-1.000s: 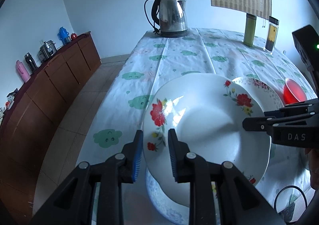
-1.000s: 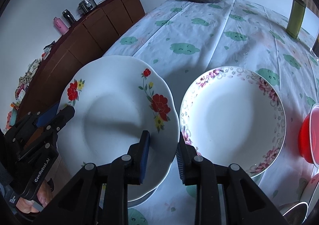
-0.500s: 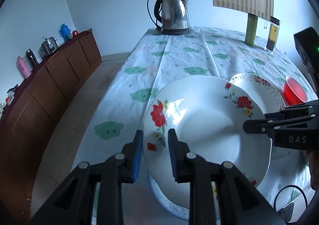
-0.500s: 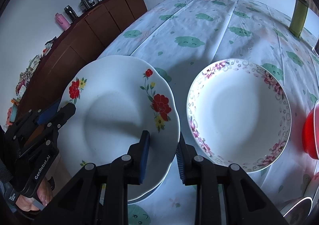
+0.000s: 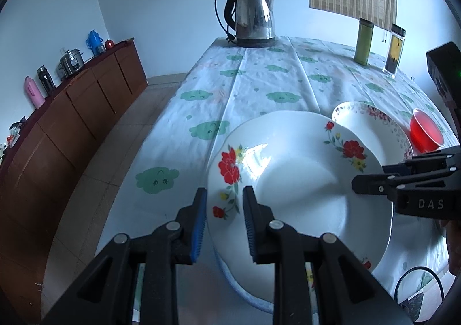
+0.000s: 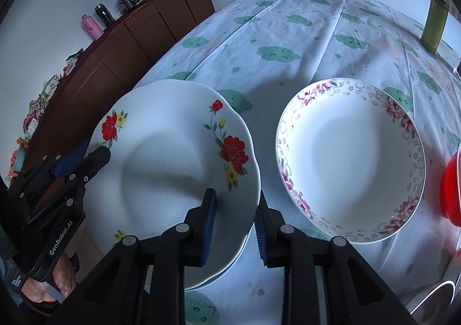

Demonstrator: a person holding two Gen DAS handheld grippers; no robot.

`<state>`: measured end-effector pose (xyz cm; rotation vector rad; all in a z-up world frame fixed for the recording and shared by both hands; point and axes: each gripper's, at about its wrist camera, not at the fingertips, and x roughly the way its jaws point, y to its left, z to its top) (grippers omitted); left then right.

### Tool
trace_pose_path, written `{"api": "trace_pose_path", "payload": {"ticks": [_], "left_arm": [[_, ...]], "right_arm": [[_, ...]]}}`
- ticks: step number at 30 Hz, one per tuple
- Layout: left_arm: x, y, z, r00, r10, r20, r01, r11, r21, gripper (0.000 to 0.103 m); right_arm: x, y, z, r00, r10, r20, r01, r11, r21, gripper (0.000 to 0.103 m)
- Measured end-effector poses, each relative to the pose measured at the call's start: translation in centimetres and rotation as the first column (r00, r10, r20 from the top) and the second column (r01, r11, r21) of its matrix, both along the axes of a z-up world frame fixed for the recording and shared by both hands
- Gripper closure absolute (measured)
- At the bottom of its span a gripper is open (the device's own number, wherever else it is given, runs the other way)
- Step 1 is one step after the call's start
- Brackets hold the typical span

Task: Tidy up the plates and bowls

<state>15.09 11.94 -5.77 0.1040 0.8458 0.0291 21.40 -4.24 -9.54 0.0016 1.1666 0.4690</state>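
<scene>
1. Honestly the big worry is the white scalloped plate with red flowers [image 6: 173, 169] slipping: it's only pinched at two opposite rim edges, so if either hand tilts or lets go, it tips and clacks onto the pale plate under it [image 6: 230, 261].
2. Swinging it right could also clip the white shallow plate with the pink floral rim [image 6: 350, 160] just beside it on the cloud-print desk [image 6: 288, 37].
3. Left gripper [image 5: 224, 204]: fingers nearly closed, pinching the red-flower plate's near rim.
4. Right gripper [image 6: 234, 209]: same deal, narrow gap, clamped on the opposite rim. Plate sits just above the stack.
</scene>
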Motion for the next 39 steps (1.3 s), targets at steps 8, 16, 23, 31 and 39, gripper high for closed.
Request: {"api": "trace_pose_path", "payload": {"ticks": [8,16,23,31,39], "left_arm": [[-0.5,0.1,-0.8,1.000,0.007,-0.009,-0.007,1.000,-0.010,0.080],[-0.4,0.5,-1.1,1.000,0.012,-0.016,-0.013,1.000,-0.018,0.080],[-0.5,0.6,-1.1,1.000,0.010,-0.018,-0.010,1.000,-0.029,0.080],[-0.9,0.6,-1.5,1.000,0.011,-0.026,-0.012,0.999,-0.048,0.081],[-1.1,0.9,-2.7,0.999,0.011,-0.050,-0.015,0.998,-0.068,0.081]], "right_arm": [[-0.3,0.2,-0.3,1.000,0.007,-0.003,-0.007,1.000,-0.009,0.075],[-0.4,0.5,-0.6,1.000,0.016,-0.003,-0.016,1.000,-0.013,0.075],[-0.6,0.6,-0.7,1.000,0.023,0.000,-0.023,0.999,-0.023,0.075],[-0.9,0.7,-0.6,0.999,0.037,0.007,-0.037,0.998,-0.042,0.075],[-1.3,1.2,-0.5,0.998,0.059,0.028,-0.056,0.994,-0.093,0.075]]}}
